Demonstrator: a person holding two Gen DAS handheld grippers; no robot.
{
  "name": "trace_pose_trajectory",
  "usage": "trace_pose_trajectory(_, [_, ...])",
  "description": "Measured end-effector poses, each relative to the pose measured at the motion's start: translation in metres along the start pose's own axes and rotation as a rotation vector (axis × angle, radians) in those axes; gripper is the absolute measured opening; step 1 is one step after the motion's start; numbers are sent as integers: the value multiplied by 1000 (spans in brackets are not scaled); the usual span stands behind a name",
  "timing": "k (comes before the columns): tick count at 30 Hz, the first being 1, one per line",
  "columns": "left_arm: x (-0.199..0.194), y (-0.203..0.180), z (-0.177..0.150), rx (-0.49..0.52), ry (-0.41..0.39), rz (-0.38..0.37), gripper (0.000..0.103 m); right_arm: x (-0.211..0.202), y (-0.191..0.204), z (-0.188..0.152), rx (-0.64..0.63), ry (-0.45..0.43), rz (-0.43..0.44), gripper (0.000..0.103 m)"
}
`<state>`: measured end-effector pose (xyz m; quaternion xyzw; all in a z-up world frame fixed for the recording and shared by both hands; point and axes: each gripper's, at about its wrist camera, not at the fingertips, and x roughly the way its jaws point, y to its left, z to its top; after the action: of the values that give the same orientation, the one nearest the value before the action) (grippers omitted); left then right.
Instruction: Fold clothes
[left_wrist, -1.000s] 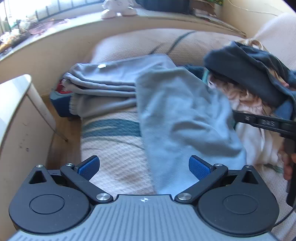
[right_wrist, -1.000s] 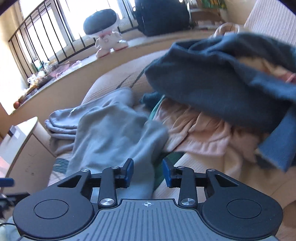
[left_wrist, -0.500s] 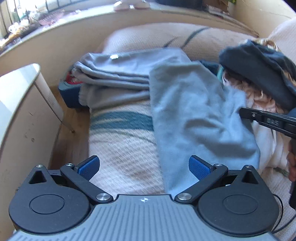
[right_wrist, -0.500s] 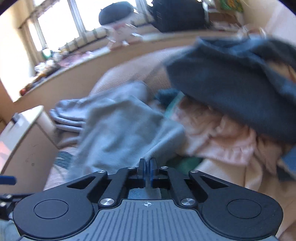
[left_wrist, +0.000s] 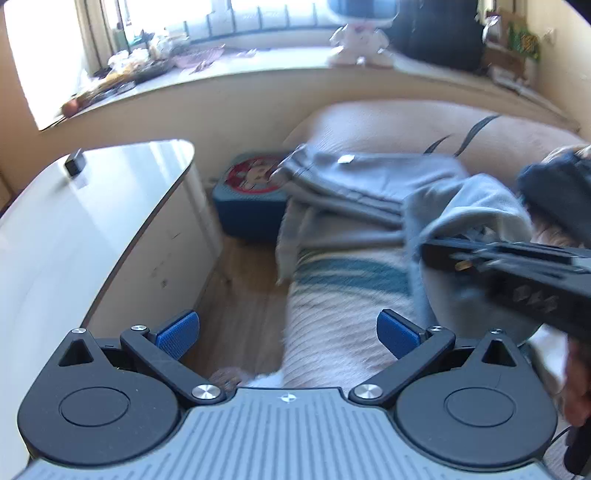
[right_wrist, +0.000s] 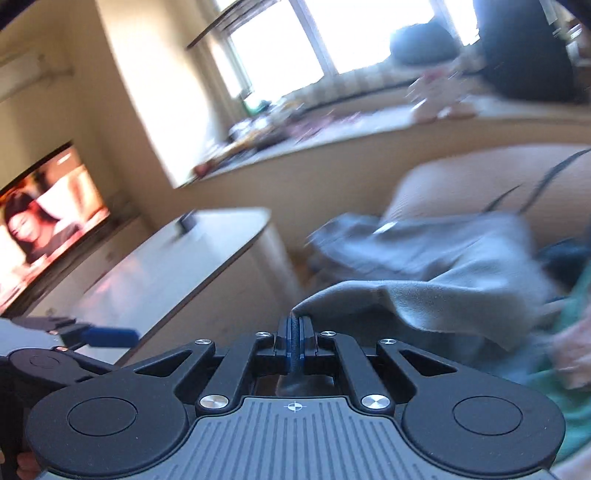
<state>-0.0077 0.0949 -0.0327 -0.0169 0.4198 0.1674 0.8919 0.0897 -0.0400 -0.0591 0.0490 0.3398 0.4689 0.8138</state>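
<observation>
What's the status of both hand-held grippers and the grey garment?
Right hand-held gripper shut on grey garment. Left hand-held gripper open, empty. Nothing blocking.

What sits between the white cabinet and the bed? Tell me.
In the left wrist view, a strip of wooden floor separates the white cabinet from the bed; a blue box stands at its far end.

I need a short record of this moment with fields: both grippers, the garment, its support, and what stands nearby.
right gripper: jaws shut on grey garment's edge
left gripper: jaws open, nothing between them
grey garment: partly lifted, rest lies on sofa
sofa: striped cover
clothes pile: dark item, right of garment
table: left of sofa
blue box: on floor
</observation>
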Motion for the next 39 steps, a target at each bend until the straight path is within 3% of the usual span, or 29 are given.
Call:
trace_pose_trajectory(5, [13,14,-4,-18,52,3,103,48,17,2,-12,60,110,8])
trace_pose_trajectory(9, [23,23,-5,-42,78,-6,103,43,24,20,-82,48,38,12])
trace_pose_trajectory(12, [34,26,-3,-50,104,-37,103,9,16,33,-128,-9,-49,27])
trace_pose_trajectory(15, [43,18,1,-11,111,-74,103,-22,-10,29,-130,-15,-154,36])
trace_pose_trajectory(19, [47,-2,4,64,93,-108,103,-40,-47,9,-63,42,-245,43])
trace_pose_trajectory(23, [55,-19,0,126,96,-123,103,-33,-70,-4,34,68,-233,43])
trace_pose_trajectory(27, [62,-32,-2,176,98,-117,103,3,-72,-5,45,127,-191,41])
trace_pose_trajectory(28, [63,-34,-3,189,91,-117,103,10,-73,-5,56,147,-187,21])
trace_pose_trajectory(29, [62,-36,-3,200,80,-119,103,16,-74,-5,70,166,-183,11])
trace_pose_trajectory(30, [62,-37,-3,206,73,-121,103,18,-74,-4,73,169,-176,9])
trace_pose_trajectory(34, [73,-39,1,206,80,-125,100,16,-59,22,60,91,-109,7])
trace_pose_trajectory(36, [80,-39,3,203,89,-127,94,24,-49,44,30,55,-75,7])
trace_pose_trajectory(39, [90,-33,5,176,104,-118,86,52,-35,70,-47,44,-82,7])
